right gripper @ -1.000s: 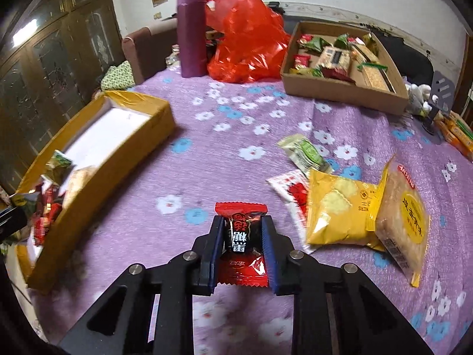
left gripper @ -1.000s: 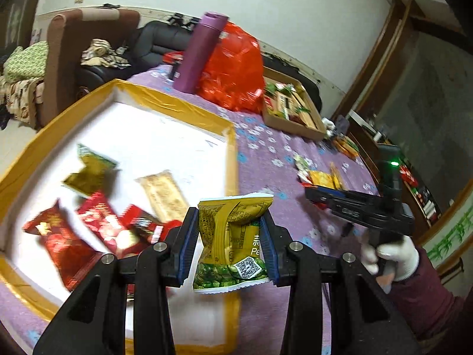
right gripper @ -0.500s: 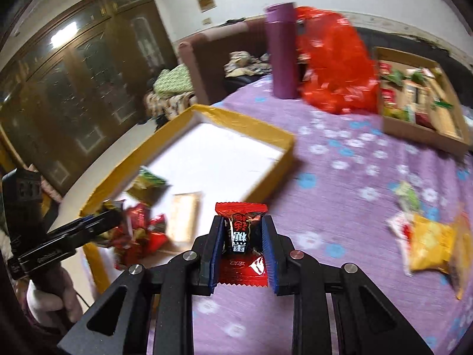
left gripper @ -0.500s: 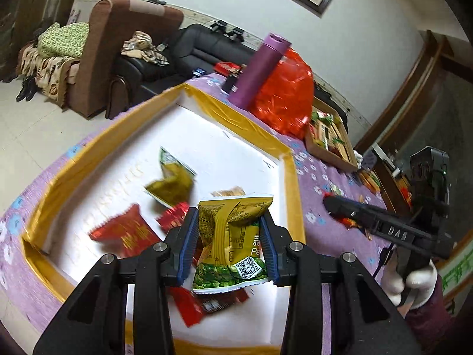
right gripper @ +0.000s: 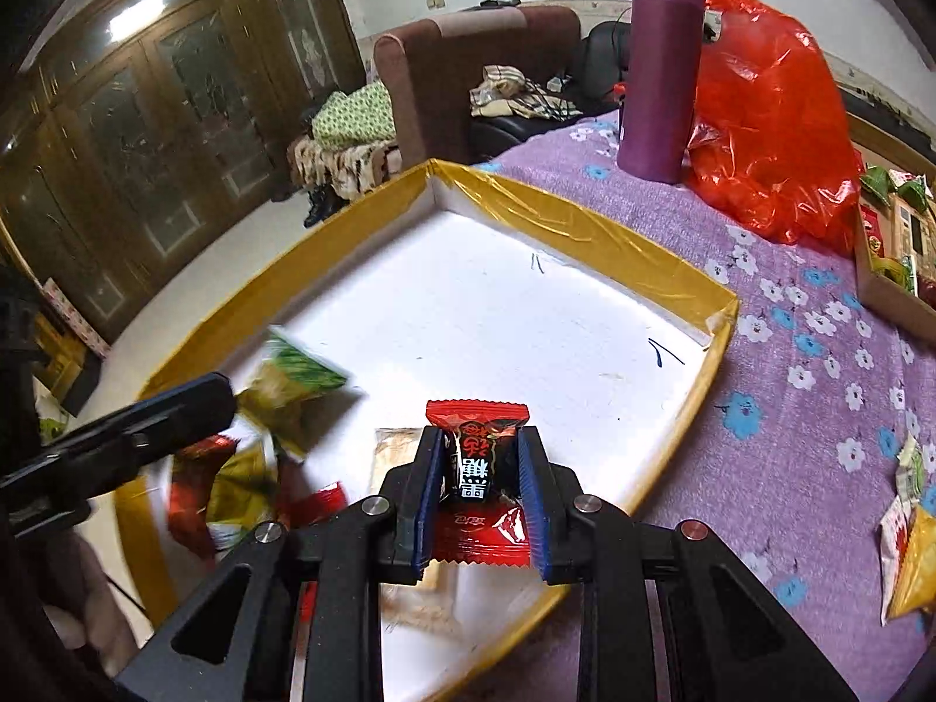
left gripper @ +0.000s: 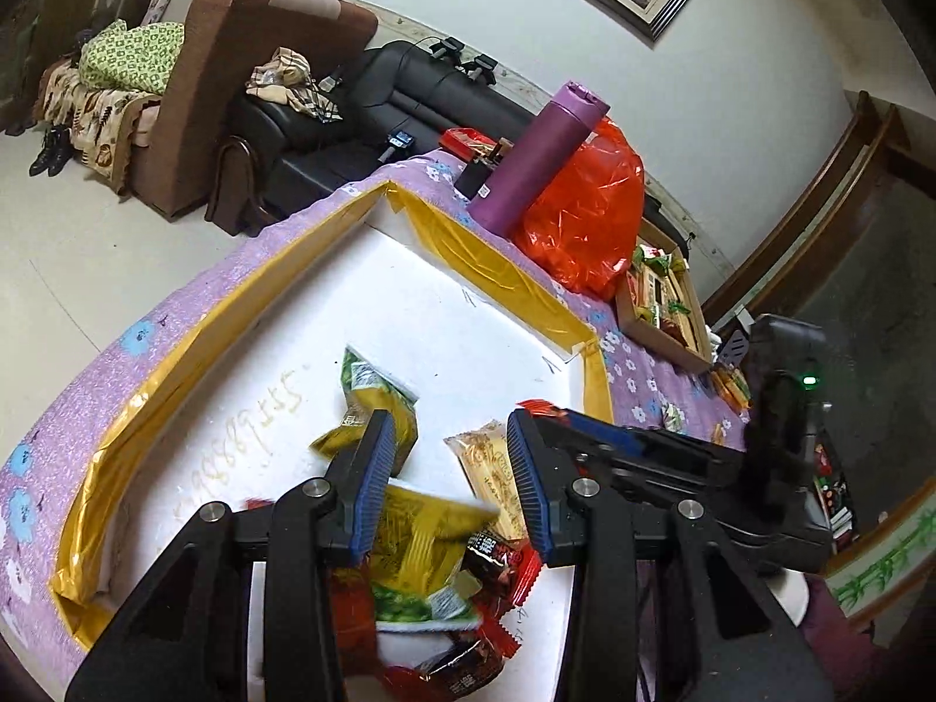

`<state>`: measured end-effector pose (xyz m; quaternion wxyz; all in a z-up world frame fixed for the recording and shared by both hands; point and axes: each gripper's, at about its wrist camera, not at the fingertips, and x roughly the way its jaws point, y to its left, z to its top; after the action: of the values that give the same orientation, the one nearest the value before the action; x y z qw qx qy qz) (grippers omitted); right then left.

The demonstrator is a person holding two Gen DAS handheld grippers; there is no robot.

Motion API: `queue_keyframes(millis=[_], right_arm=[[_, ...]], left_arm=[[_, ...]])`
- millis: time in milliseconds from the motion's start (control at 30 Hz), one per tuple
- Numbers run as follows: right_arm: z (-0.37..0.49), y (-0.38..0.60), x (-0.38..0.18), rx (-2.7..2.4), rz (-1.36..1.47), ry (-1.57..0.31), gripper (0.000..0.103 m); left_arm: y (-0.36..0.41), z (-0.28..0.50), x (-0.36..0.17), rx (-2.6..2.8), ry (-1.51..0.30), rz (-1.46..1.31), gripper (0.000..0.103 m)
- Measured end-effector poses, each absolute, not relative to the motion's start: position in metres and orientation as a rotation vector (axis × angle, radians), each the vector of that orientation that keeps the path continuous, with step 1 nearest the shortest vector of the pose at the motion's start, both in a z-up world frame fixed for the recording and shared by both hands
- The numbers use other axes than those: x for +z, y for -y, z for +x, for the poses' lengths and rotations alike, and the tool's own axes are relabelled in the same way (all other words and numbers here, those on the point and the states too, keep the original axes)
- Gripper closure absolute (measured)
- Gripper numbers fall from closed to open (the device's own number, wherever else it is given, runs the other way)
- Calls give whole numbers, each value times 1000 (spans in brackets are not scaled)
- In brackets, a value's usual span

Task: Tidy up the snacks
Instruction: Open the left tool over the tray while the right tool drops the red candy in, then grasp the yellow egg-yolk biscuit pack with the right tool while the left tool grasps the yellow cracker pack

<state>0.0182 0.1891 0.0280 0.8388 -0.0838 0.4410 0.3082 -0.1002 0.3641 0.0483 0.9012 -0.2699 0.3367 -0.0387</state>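
The right tongs (right gripper: 477, 477) are clamped on a small red foil-wrapped candy (right gripper: 475, 459), held upright over the near right edge of the shallow yellow-rimmed white tray (right gripper: 585, 228) on the purple flowered table (right gripper: 790, 351). The tray's open white floor lies straight ahead and below, so a short drop would likely land the candy inside. The left tongs (left gripper: 447, 485) gape wide and empty above a blurred yellow-green snack packet (left gripper: 421, 550), which lies on the pile of red wrappers at the tray's near corner.
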Motion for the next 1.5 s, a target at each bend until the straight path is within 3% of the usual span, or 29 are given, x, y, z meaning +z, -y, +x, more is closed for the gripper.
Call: queue_keyframes(millis=[67,167,233,300,367,700,1067,1267,1400,1500], right_arm=[[22,-190,25,652,-174,-937,74],[23,-189,26,659,-156,-931,74],[21,-187,30,663,-150,-921,74],[19,-185,34,662,-150,-905,72],[14,-178,38,657,-143,-888,68],[10,-90,53,536,-45,-854,67],[83,70,58,124,39,-848,64],[113,77,27,82,10,-956,64],[91,61,18,196,-12,-1022,64],[63,60,25,429,128,-1086,64]], left_arm=[[-365,-102,49,-84,-689,-568,64],[-366,-105,52,-89,-678,-582,55],[-365,-108,54,-80,-672,-597,38],[-366,-112,56,-77,-667,-644,29],[-365,-117,55,-113,-644,-705,28],[-318,-134,68,-264,-631,-703,28],[-269,-130,64,-346,-718,-630,28],[-260,-130,62,-341,-749,-609,28],[-259,-130,61,-334,-752,-609,28],[-256,-129,58,-339,-760,-609,28]])
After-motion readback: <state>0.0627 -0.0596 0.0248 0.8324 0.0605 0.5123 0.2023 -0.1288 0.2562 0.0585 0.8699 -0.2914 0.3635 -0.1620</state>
